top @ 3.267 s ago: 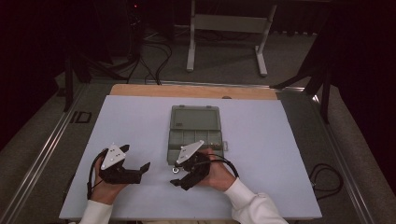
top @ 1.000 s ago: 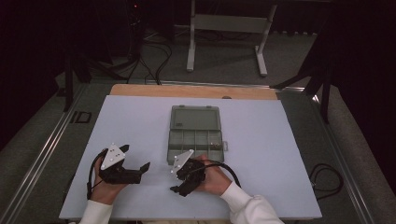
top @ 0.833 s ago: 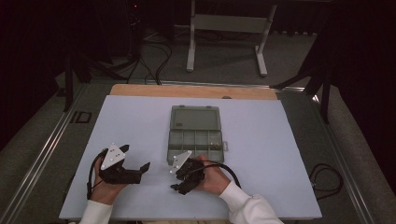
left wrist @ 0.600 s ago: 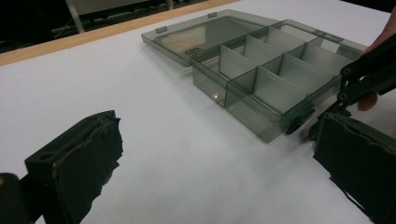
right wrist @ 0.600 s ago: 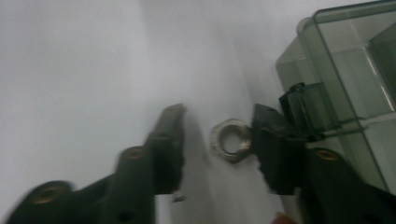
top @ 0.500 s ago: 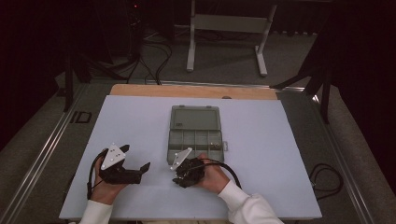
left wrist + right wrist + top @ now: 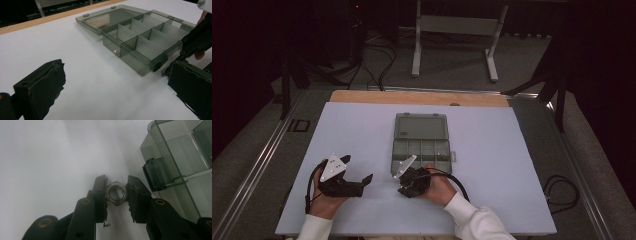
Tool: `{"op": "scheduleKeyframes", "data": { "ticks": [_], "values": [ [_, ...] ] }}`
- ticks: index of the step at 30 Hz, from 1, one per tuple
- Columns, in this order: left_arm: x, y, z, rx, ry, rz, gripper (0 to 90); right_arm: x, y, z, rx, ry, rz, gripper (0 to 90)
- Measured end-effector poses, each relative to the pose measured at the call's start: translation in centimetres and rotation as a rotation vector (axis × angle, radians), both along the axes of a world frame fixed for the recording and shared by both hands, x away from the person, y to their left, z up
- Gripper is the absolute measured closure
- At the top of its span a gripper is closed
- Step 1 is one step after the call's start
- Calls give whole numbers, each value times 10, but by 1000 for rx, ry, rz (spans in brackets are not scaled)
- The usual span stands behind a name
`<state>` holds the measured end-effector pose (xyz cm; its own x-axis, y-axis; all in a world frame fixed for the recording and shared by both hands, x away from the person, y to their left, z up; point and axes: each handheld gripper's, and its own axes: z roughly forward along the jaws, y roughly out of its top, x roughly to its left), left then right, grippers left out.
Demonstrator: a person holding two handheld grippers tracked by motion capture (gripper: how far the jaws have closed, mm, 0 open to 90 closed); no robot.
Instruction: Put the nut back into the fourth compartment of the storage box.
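Note:
A small metal hex nut [image 7: 116,201] lies on the white table sheet between the pads of my right gripper [image 7: 116,191]. The jaws have just been closing and now press on both of its sides. In the high view the right gripper [image 7: 405,189] sits at the near left corner of an open smoky-grey compartment box [image 7: 421,146]. The box's latch [image 7: 155,173] is just right of the jaws. My left gripper [image 7: 358,168] rests on the sheet left of the box, open with nothing between its wide-set jaws [image 7: 117,75].
The box's lid [image 7: 421,126] lies flat behind its divided tray, and a few small parts [image 7: 442,155] sit in a near right compartment. A wooden strip [image 7: 412,97] edges the far side of the sheet. Cables and a stand base lie beyond.
The right gripper's jaws have narrowed around the nut while the hand barely shifted by the box's near corner. The left gripper has stayed put.

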<state>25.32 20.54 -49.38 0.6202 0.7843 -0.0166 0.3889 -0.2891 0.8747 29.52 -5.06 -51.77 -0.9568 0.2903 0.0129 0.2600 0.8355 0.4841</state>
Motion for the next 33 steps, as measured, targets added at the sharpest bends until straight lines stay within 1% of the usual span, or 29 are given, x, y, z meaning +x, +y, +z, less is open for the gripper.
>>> {"op": "scheduleKeyframes", "data": {
  "ticks": [2, 4, 7, 12, 16, 18, 21, 25, 33],
  "values": [
    [0, 0, 0, 0, -1, 1, 14, 0, 0, 2, -26, 6, 5, 701],
    [0, 1, 0, -2, -1, 3, 14, -1, -1, 2, -26, 7, 5, 701],
    [0, 0, 0, 1, 0, 1, 14, -2, -6, 3, -37, 21, 3, 703],
    [0, 0, 0, 1, 0, 1, 15, -5, -12, 5, -56, 20, 10, 704],
    [0, 0, 0, 1, 0, 1, 15, -5, -14, 6, -45, 35, 6, 704],
    [0, 0, 0, 0, 0, 2, 14, -4, -17, 10, -47, 31, 5, 704],
    [0, 1, 0, -2, -3, 4, 14, -3, -19, 14, -37, 31, 4, 705],
    [0, 0, 0, 0, -3, 2, 14, -2, -24, 21, -44, 19, -8, 705],
    [0, 0, 0, 2, -2, 2, 15, 2, -37, 31, -20, 18, -34, 705]
  ]
}}
